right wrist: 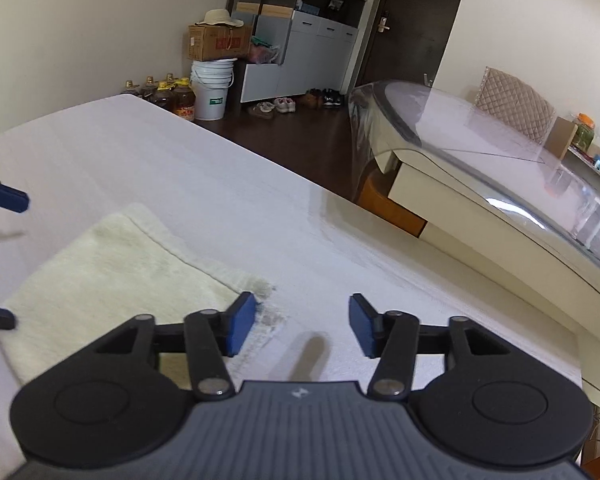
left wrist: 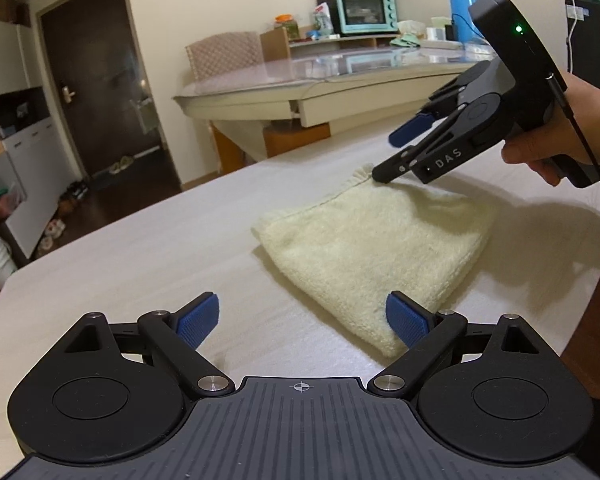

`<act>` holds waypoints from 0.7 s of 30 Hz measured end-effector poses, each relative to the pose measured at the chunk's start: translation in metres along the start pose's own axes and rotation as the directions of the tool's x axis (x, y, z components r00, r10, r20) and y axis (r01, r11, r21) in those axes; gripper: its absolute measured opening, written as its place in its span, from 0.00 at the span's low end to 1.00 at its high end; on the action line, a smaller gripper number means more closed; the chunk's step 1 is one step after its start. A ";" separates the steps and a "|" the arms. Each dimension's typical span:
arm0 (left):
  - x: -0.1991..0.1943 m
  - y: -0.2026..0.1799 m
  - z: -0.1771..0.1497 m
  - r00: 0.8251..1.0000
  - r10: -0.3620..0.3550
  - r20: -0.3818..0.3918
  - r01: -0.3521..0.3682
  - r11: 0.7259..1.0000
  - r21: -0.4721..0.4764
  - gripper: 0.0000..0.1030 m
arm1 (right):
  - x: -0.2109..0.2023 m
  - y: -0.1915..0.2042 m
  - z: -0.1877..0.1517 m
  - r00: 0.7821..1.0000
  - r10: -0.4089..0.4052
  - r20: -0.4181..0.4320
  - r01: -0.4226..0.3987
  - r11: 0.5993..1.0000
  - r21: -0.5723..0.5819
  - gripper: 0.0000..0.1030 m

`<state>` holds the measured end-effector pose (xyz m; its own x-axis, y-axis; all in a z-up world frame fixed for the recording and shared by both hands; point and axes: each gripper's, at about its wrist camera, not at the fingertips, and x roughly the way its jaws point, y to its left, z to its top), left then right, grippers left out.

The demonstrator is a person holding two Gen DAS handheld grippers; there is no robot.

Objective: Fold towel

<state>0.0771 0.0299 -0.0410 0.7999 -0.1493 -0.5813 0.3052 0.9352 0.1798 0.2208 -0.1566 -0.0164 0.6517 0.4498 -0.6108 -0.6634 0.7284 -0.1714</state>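
A cream towel [left wrist: 376,248], folded into a small thick square, lies on the white table [left wrist: 140,248]. It also shows in the right wrist view [right wrist: 112,264]. My left gripper [left wrist: 302,322] is open and empty, just in front of the towel's near corner; its right pad is next to that corner. My right gripper [right wrist: 302,326] is open and empty, at the towel's far corner. In the left wrist view the right gripper [left wrist: 392,148] hovers with one fingertip touching the towel's far corner.
The table's far edge [right wrist: 260,152] drops to a dark floor. Beyond stands a glass-topped dining table [left wrist: 320,80] with a teal oven [left wrist: 366,12] and a blue flask [left wrist: 462,4]. Oil bottles [right wrist: 168,96] and a white bucket [right wrist: 212,88] stand on the floor.
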 end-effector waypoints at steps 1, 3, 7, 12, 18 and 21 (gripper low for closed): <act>0.001 0.002 0.000 1.000 -0.004 -0.003 0.004 1.000 -0.008 0.92 | 0.002 -0.002 -0.001 1.000 0.000 0.002 0.000 1.000 0.009 0.65; 0.001 0.004 0.000 1.000 -0.011 -0.009 0.011 1.000 -0.019 0.92 | 0.004 -0.006 -0.002 1.000 0.017 -0.001 -0.017 0.999 0.034 0.65; -0.007 0.009 0.003 1.000 0.002 0.012 -0.001 0.999 -0.049 0.91 | -0.015 -0.005 -0.003 0.999 0.042 0.031 -0.044 0.996 0.073 0.61; 0.007 0.027 0.018 0.997 0.071 0.013 -0.070 0.995 -0.076 0.91 | -0.059 0.018 -0.018 0.994 0.077 0.072 -0.081 0.995 0.056 0.65; 0.044 0.054 0.037 0.998 0.061 -0.021 -0.063 0.992 -0.111 0.91 | -0.072 0.041 -0.043 0.997 0.063 0.032 -0.064 0.998 0.011 0.67; 0.057 0.058 0.040 0.996 0.073 -0.044 -0.076 0.993 -0.086 0.92 | -0.069 0.040 -0.053 0.997 0.073 0.016 -0.074 0.997 0.036 0.67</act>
<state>0.1612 0.0629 -0.0318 0.7964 -0.0667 -0.6011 0.1976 0.9680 0.1544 0.1300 -0.1853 -0.0221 0.6071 0.5101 -0.6092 -0.6962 0.7111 -0.0983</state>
